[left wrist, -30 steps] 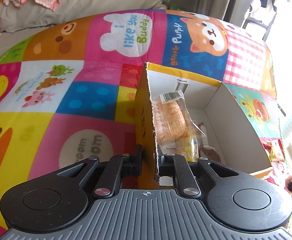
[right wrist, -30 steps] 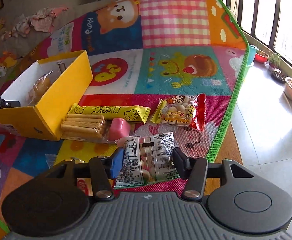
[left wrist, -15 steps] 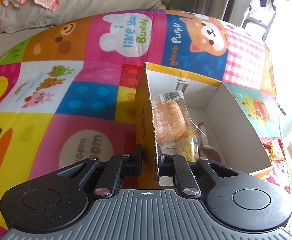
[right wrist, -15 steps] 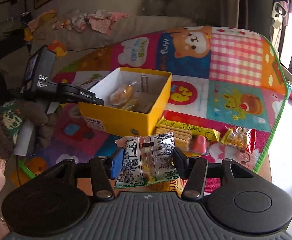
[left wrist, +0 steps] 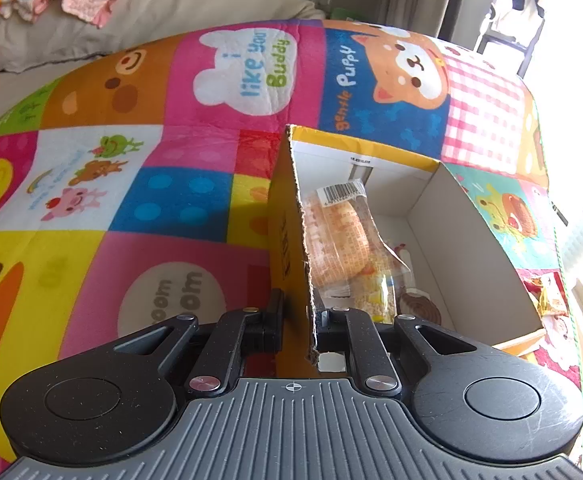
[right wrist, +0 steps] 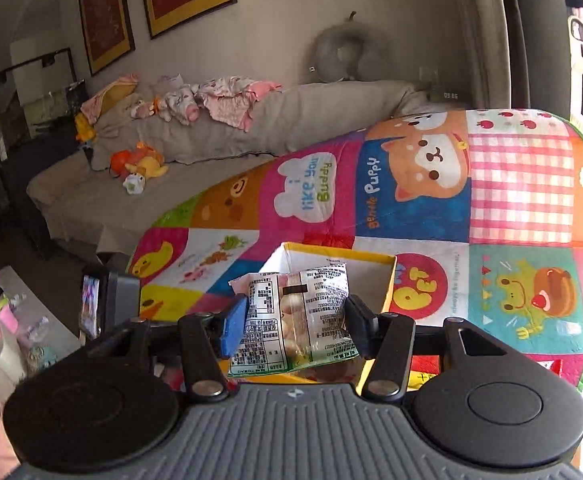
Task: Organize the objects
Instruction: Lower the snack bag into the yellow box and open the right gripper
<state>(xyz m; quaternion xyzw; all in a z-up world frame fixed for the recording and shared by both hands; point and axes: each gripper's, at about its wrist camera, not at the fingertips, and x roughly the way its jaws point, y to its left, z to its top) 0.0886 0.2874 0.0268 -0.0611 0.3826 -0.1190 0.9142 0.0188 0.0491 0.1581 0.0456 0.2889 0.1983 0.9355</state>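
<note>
A yellow cardboard box [left wrist: 287,236] with a white inside stands on the colourful play mat [left wrist: 139,200]. My left gripper [left wrist: 297,320] is shut on the box's near left wall, one finger outside and one inside. A clear bag of orange pastry [left wrist: 339,236] leans in the box, with smaller snacks below it. In the right wrist view my right gripper [right wrist: 295,320] is shut on a clear snack packet [right wrist: 295,312] with a printed label. It hangs in the air above the box [right wrist: 387,280], which the packet partly hides.
A grey sofa [right wrist: 211,148] with baby clothes and plush toys [right wrist: 139,166] runs behind the mat. The left gripper's body with its screen [right wrist: 99,304] shows at the left of the right wrist view. More snack packets [left wrist: 547,304] lie right of the box.
My right gripper has risen with the snack packet and swung left, from the snacks on the mat to above the box. The left gripper has kept its hold on the box wall.
</note>
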